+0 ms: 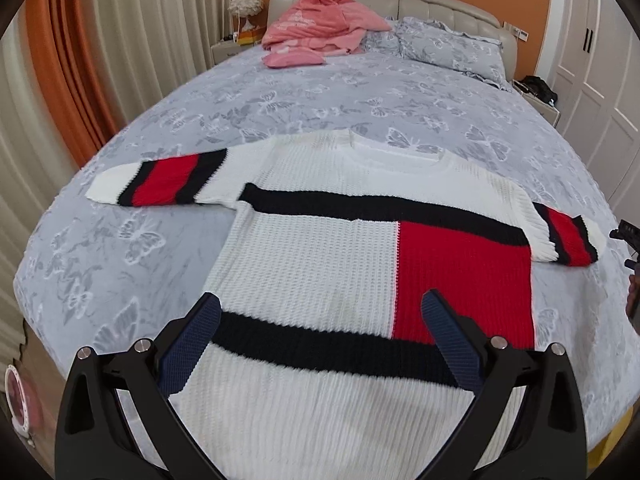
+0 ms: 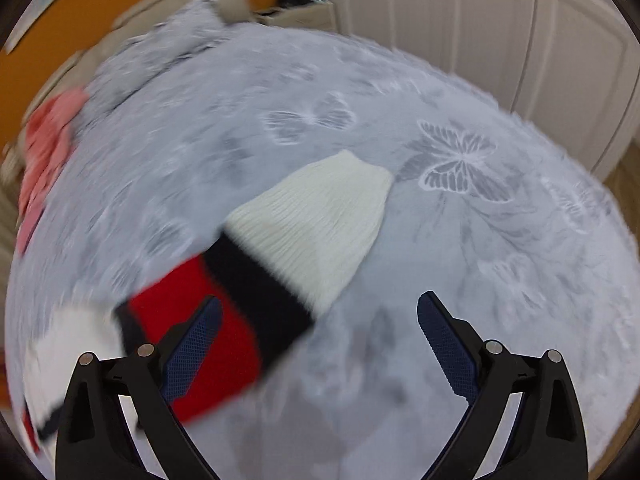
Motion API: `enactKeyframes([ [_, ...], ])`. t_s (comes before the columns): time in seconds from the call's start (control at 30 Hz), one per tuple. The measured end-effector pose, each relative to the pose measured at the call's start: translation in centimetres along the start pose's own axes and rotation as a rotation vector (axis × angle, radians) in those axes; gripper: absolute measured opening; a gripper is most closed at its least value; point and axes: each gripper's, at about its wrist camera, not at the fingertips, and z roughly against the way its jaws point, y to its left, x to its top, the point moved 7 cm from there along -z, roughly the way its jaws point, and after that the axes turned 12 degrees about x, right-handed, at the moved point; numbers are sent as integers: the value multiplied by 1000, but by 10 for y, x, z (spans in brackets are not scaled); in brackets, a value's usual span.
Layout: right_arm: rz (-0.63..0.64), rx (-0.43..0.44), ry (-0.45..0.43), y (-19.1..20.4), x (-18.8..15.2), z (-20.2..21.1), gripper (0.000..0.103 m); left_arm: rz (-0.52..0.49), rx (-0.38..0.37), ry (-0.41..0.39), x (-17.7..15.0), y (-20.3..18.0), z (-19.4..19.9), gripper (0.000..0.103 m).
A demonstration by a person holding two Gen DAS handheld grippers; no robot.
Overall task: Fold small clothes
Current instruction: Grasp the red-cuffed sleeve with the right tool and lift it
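Note:
A white knitted sweater point(image 1: 312, 264) with black bands and a red block lies flat on the bed, both sleeves spread out. My left gripper point(image 1: 320, 316) hovers open over its lower hem, nothing between the fingers. In the right wrist view the sweater's right sleeve point(image 2: 280, 260), with a white cuff and black and red bands, lies on the cover. My right gripper point(image 2: 318, 312) is open just above and beside that sleeve, its left finger point(image 2: 192, 352) over the red band. This view is motion-blurred.
The bed has a grey butterfly-print cover point(image 1: 280, 92) with pillows point(image 1: 448, 44) at the head. A pink heap of clothes point(image 1: 316, 24) lies near the headboard. White wardrobe doors point(image 2: 480, 20) stand to the right, curtains point(image 1: 80, 60) to the left.

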Motion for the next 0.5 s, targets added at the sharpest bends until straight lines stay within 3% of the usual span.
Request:
enactKeyframes([
  [0.07, -42, -4, 16, -12, 12, -23, 94, -8, 2, 14, 0, -8, -10, 98],
  [0.1, -58, 3, 29, -15, 13, -35, 89, -16, 5, 20, -1, -12, -17, 98],
  [0.17, -68, 27, 56, -18, 15, -53, 63, -26, 9, 34, -3, -17, -26, 98],
  [0.2, -65, 45, 69, -16, 13, -59, 39, -32, 9, 43, -5, -19, -31, 98],
  [0.27, -53, 62, 64, -14, 14, -64, 24, -37, 11, 52, -7, -21, -36, 98],
  [0.3, -48, 98, 41, -10, 16, -58, 5, -39, 10, 57, -8, -21, -38, 98],
  [0.4, -81, 213, -51, 5, 27, -25, 5, -37, 7, 56, -10, -18, -39, 98],
  [0.5, -45, 371, -149, 52, 41, 30, 5, -24, -4, 48, -10, -14, -38, 98],
])
